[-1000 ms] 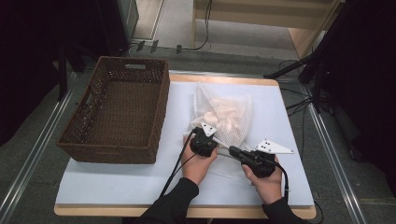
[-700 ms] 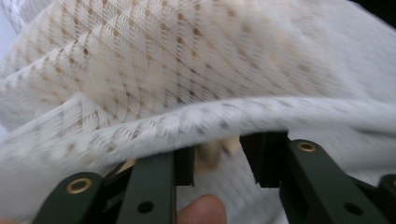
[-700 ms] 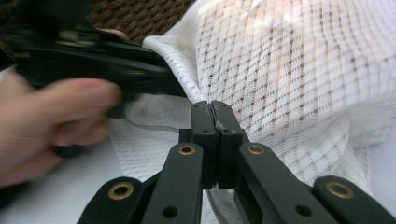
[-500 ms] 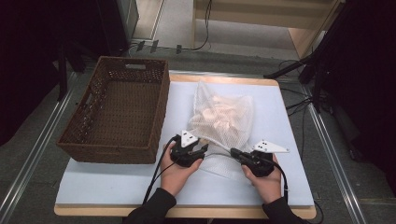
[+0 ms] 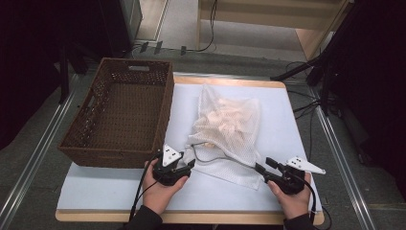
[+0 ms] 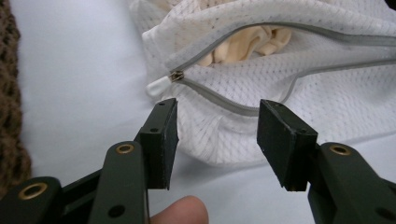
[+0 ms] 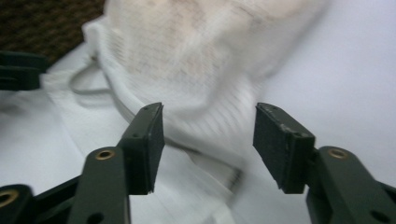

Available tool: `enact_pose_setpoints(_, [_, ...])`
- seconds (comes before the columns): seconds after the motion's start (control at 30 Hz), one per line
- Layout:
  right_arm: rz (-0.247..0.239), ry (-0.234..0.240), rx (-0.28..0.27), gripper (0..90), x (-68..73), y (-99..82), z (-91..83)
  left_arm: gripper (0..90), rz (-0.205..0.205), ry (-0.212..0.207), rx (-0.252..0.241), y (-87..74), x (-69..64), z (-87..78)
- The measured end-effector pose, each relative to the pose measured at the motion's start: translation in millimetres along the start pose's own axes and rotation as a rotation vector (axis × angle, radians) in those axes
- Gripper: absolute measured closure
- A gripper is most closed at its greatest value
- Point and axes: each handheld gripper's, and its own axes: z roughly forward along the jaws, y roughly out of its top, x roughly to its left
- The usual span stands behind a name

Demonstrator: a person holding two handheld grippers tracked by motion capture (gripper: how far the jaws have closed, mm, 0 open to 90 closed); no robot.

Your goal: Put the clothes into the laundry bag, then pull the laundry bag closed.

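Observation:
A white mesh bag (image 5: 229,129) lies on the white table top (image 5: 282,115) with beige cloth (image 6: 247,41) inside. Its grey zipper (image 6: 219,99) gapes partly open, and the slider with a white pull (image 6: 161,84) sits just beyond my left jaws. My left gripper (image 5: 190,164) (image 6: 217,135) is at the bag's near left corner. Its jaws have just been opening and stand open, with the mesh edge ahead of them and not pinched. My right gripper (image 5: 262,166) (image 7: 209,140) is at the near right corner. Its jaws have just been opening too, open over the mesh hem.
A brown wicker basket (image 5: 95,115) stands empty on the left of the table, close to my left gripper. The table's near edge (image 5: 191,216) runs just under both hands. Cables and metal rails (image 5: 335,143) lie on the floor to the right.
My left gripper slid left and nearer along the bag's edge, and the zipper now gapes. Both grippers went from shut to open. My right gripper drew back to the right.

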Motion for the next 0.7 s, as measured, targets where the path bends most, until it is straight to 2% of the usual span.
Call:
enact_pose_setpoints(0.1, [0.042,-0.039,0.034,41.8,-7.1,-8.0,-7.4,47.8,0.013,0.023,-0.012,-2.4,0.6,-2.0])
enact_pose_setpoints(0.17, [0.053,-0.056,0.063,42.0,-8.4,-12.8,-7.8,47.9,0.005,0.032,-0.022,-2.2,2.2,-2.8])
enact_pose_setpoints(0.37, [0.052,-0.065,0.115,43.6,-1.1,-19.4,-3.6,47.0,-0.006,0.038,-0.016,-4.7,5.7,-1.0])
enact_pose_setpoints(0.57, [-0.012,-0.077,0.167,54.0,14.4,-22.6,5.4,46.9,-0.01,0.04,-0.014,-6.0,5.8,-0.7])
enact_pose_setpoints(0.7, [-0.091,-0.154,0.175,74.6,25.3,-25.1,7.7,46.9,-0.015,0.04,-0.012,-6.3,5.6,0.1])
